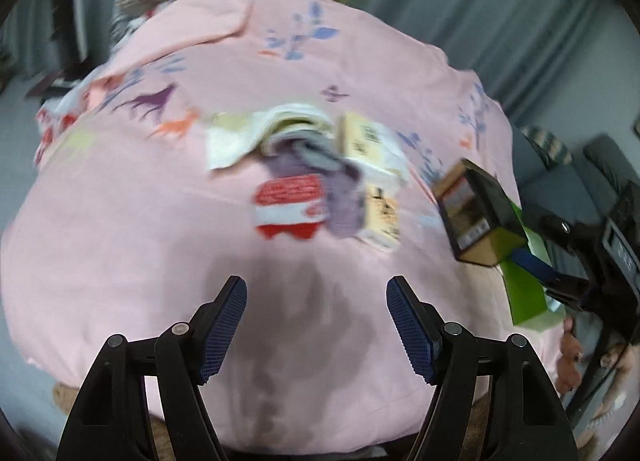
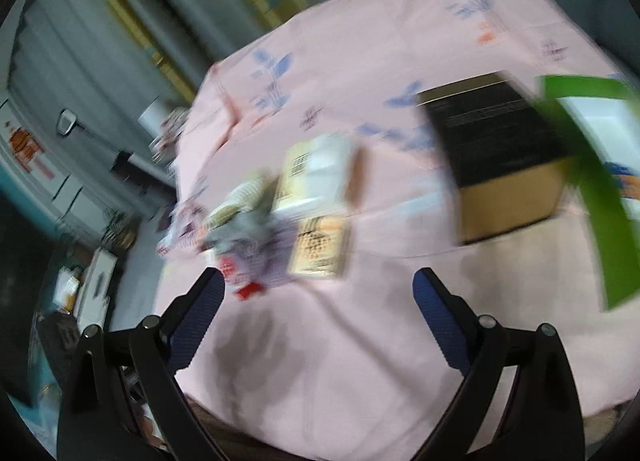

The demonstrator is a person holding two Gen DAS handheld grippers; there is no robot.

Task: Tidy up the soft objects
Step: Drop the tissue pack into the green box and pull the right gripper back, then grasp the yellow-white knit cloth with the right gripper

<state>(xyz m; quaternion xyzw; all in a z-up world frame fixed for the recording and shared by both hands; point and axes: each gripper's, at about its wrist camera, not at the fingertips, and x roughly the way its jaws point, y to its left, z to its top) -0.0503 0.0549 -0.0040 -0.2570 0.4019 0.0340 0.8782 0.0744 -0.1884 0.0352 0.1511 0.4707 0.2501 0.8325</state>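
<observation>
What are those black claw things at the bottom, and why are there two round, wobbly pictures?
Each claw is a gripper, a two-finger grabbing tool that a person holds, one in each hand. A tiny camera sits on each, so one picture looks out from the left gripper and the other from the right gripper. Both are open and hold nothing. They look down on a pink sheet printed with animals and plants. On it lie a pile of soft cloths, a red and white pack, some cream boxes and a black and brown box. The pictures are blurry.
</observation>
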